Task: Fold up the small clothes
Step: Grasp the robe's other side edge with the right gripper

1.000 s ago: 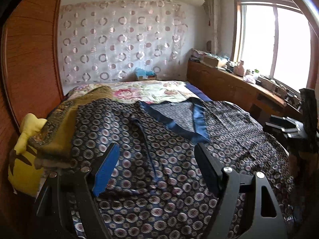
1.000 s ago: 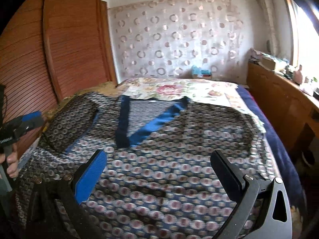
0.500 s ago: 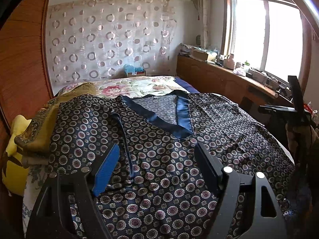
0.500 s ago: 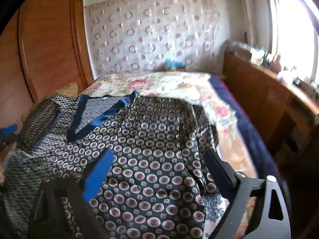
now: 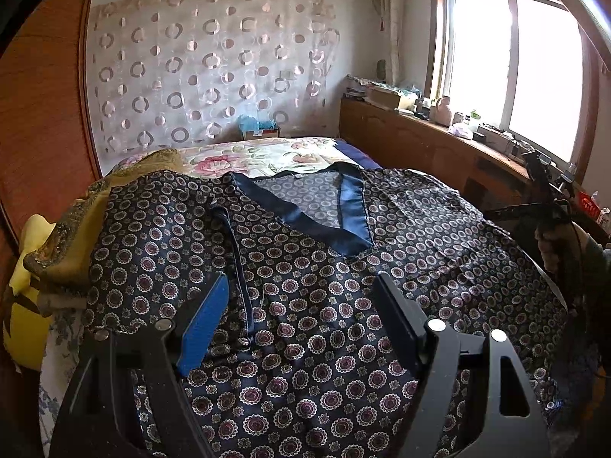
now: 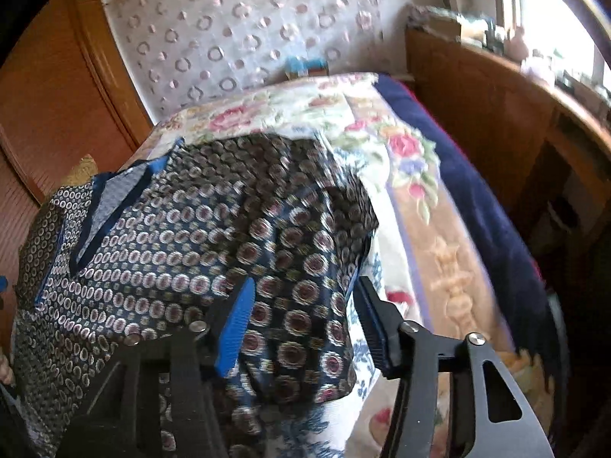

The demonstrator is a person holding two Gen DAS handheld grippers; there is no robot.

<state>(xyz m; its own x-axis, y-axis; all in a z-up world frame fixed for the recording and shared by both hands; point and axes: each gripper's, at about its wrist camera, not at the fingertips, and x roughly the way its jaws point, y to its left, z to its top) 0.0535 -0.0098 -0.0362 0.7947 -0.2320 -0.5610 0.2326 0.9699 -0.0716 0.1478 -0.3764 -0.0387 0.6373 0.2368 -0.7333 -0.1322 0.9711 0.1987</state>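
A dark navy garment (image 5: 420,236) with small round motifs and a blue V-neck trim (image 5: 353,213) lies spread flat on the bed. My left gripper (image 5: 301,282) hovers open over its left half, near a folded-in sleeve edge, with nothing between the fingers. My right gripper (image 6: 304,282) is over the garment's (image 6: 229,198) right sleeve near the bed's side. Its jaws are closing with the sleeve's outer edge between them; the pads do not press the cloth. In the left wrist view a hand (image 5: 553,244) holds the right gripper at the far right.
The floral bedspread (image 5: 259,156) shows beyond the garment. A yellow cushion (image 5: 23,297) and an olive-gold cloth (image 5: 76,236) lie at the left edge by the wooden wardrobe (image 5: 38,114). A cluttered wooden cabinet (image 6: 496,107) runs along the right under the window.
My right gripper swung right, from the garment's middle to its right sleeve, rolled, and its jaws narrowed. The left gripper stayed almost still and open.
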